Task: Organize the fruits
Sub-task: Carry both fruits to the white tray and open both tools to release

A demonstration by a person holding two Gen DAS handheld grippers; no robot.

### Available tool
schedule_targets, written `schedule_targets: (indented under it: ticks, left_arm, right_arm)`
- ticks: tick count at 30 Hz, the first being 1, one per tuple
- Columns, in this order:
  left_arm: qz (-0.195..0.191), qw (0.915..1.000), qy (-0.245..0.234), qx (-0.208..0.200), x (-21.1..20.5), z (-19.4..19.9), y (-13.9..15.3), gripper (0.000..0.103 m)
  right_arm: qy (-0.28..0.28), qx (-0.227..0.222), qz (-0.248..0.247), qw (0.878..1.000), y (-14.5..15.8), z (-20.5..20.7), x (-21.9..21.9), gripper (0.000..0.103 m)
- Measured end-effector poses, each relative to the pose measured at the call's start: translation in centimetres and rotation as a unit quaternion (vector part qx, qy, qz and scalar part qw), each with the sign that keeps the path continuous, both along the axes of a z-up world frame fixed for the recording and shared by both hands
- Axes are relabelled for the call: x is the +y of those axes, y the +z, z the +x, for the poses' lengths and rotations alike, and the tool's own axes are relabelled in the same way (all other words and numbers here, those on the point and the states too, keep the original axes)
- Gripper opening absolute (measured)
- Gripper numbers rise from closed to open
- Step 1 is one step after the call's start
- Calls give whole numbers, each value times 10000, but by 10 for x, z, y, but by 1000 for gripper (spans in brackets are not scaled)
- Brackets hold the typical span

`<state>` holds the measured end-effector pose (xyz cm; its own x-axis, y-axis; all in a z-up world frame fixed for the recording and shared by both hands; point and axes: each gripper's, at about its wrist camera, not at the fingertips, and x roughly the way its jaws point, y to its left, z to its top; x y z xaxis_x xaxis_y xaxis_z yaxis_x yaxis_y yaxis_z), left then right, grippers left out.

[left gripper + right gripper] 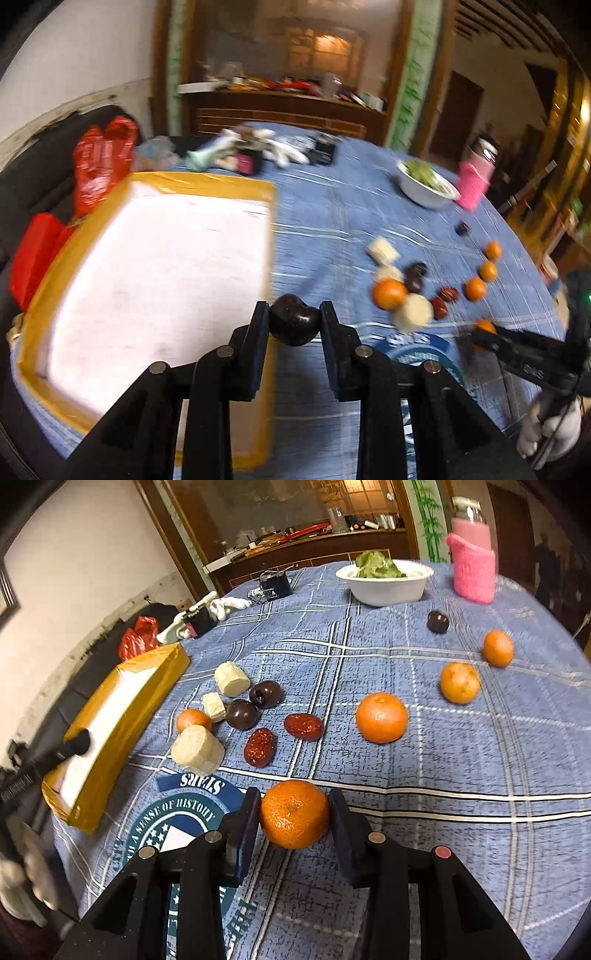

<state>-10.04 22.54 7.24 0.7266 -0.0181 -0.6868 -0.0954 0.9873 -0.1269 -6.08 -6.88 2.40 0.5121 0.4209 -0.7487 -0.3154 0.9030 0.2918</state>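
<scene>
My left gripper [294, 325] is shut on a dark plum [293, 324], held above the right edge of a yellow-rimmed box with a white inside [159, 266]. My right gripper [293, 814] is shut on an orange tangerine [294, 814] just over the blue plaid tablecloth [443, 757]. In the right wrist view, more tangerines [381, 717], two dark plums [242, 713], two red dates [303, 726] and pale cut chunks [197, 747] lie ahead on the cloth. The left gripper's tip [75, 743] shows over the box [110, 734]; the right gripper [484, 334] shows in the left wrist view.
A white bowl of green leaves [386, 581] and a bottle in a pink sleeve [472, 565] stand at the far side. A lone plum [437, 621] lies near them. Red bags [103, 158] sit left of the box; white gloves and small dark items [273, 151] lie at the back.
</scene>
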Motion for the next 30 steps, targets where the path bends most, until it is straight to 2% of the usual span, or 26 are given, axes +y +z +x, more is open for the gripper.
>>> schedule_targets:
  ticks: [4,10,15,20,22,24,25,28,30]
  left_arm:
    - [-223,9989,412,-56,38,-6,3,26]
    - [-466,9943,954,-60,87,-20,-3,27]
    - [-496,9895,1358,15,121,-28,-12,27]
    - [-694,9857,1534,46,146,-35,-20,27]
    - [-847,9842,1555,38,155,-38,-21,33]
    - [-1024,9814,1625,-4,164,-42,-21,65]
    - [-1080,9801,1662,-60,166,-45,-20,69]
    - [-1079,9792,1706,-191,169,-52,-12,70]
    - [-1073,9789,1721,-241,167,-54,-8,71]
  right_arm:
    - [376,-90,64,9992,25,-14,26,41]
    - [1357,-105,290,9903,57,-23,111,41]
    - [2016,-65,275,9791,59,-24,190,42]
    - [2427,16,35,9701,41,-28,250,42]
    - [2475,-6,-125,9688,32,-28,267,42]
    - [2496,7,-193,9682,23,-28,277,42]
    - [2505,30,-207,9679,21,-28,280,44]
    - [2469,56,-58,9690,19,-27,280,64]
    - [2415,-45,-23,9704,25,-28,275,67]
